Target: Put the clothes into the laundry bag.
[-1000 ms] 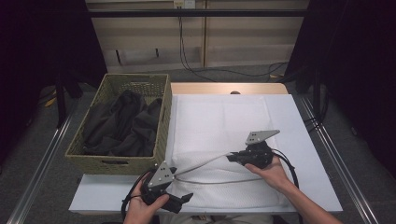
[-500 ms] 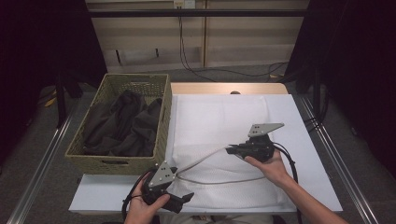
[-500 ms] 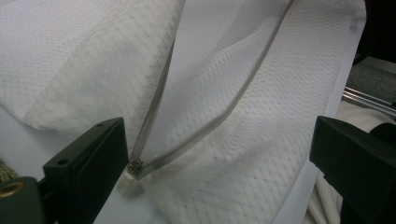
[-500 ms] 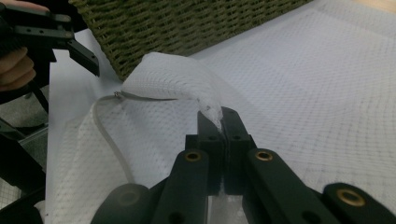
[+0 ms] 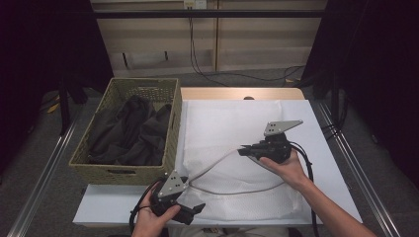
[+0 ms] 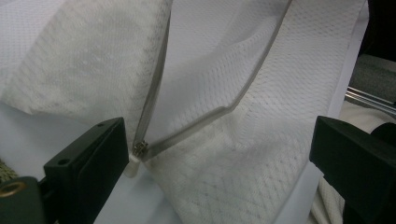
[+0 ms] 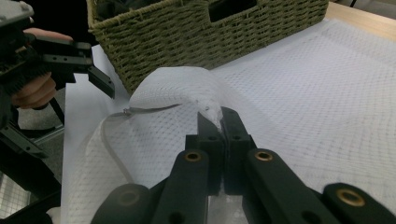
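At the tabletop's six o'clock edge, the left claw is gaping wide by the mesh bag's zipper. Farther out at three o'clock, the right claw is pinching the bag's lifted fabric; the basket is sitting at ten o'clock.

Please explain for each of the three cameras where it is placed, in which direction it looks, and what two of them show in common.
High view: above the person's side, looking forward and down at the white mesh bag, wicker basket, both hands.
Left gripper view: on the left gripper, jaws open, facing the bag's zipper.
Right gripper view: on the right gripper, pinching mesh, facing basket and left gripper.
Shared: the bag.
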The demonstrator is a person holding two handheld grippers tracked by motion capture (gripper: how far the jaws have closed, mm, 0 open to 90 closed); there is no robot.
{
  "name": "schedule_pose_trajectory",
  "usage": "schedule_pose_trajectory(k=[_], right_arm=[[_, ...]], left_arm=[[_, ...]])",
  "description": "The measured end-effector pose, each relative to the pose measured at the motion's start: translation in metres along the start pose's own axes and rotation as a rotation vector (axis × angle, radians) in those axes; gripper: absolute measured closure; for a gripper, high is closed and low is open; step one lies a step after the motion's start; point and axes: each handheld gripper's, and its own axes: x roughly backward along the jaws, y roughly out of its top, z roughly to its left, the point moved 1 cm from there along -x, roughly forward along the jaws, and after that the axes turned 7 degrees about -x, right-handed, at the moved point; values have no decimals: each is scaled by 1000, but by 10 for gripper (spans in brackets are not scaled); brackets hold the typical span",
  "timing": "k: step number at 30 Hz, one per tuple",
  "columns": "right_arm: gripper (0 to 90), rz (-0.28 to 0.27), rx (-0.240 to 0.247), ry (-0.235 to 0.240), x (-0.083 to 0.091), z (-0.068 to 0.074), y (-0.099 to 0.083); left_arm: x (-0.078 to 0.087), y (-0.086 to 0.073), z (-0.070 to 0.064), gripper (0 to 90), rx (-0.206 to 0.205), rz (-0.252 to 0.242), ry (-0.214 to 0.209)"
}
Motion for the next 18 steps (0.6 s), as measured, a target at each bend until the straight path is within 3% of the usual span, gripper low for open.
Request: schedule_pose_trajectory(k=[18], right_arm=[[892, -75, 7, 18, 5, 0, 23]], left_arm=[[1, -1, 0, 42, 7, 1, 3]])
